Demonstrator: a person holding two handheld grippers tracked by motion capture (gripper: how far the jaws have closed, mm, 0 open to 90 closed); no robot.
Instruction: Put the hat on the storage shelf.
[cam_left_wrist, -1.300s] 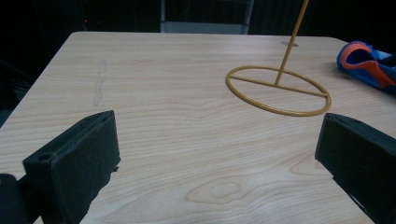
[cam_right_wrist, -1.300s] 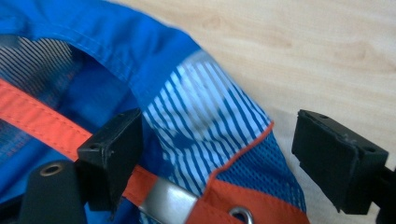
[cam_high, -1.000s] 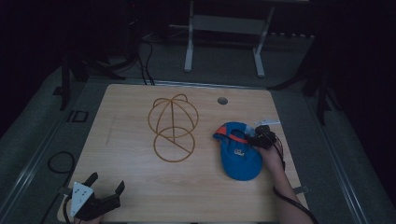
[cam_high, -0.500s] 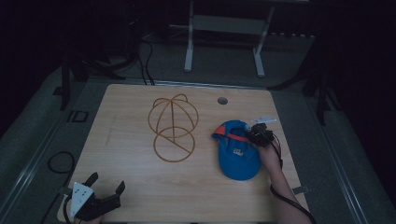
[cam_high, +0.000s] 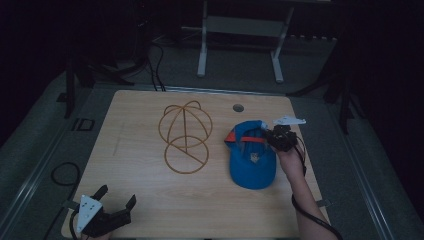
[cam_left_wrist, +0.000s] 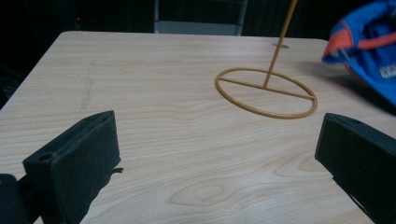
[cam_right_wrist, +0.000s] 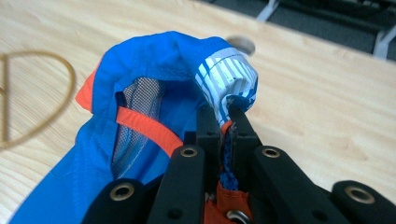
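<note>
High view — my right claw (cam_high: 272, 137) has just closed and now pinches the back edge of the blue cap (cam_high: 252, 157). A second ago the jaws stood wider with the cap lying flatter on the desk (cam_high: 145, 200); now that rear edge is off the wood, the brim end still resting near the right side. The wire cap stand (cam_high: 184, 137) sits mid-desk, apart from the cap. My left claw (cam_high: 107, 212) waits at the near left corner.

Left gripper view — jaws wide apart, nothing between them; the stand's ring base (cam_left_wrist: 266, 92) ahead.

Right gripper view — jaws clamped together on the cap's folded fabric (cam_right_wrist: 229, 100). Grip looks secured, so I judge the carry to the stand comes next.
</note>
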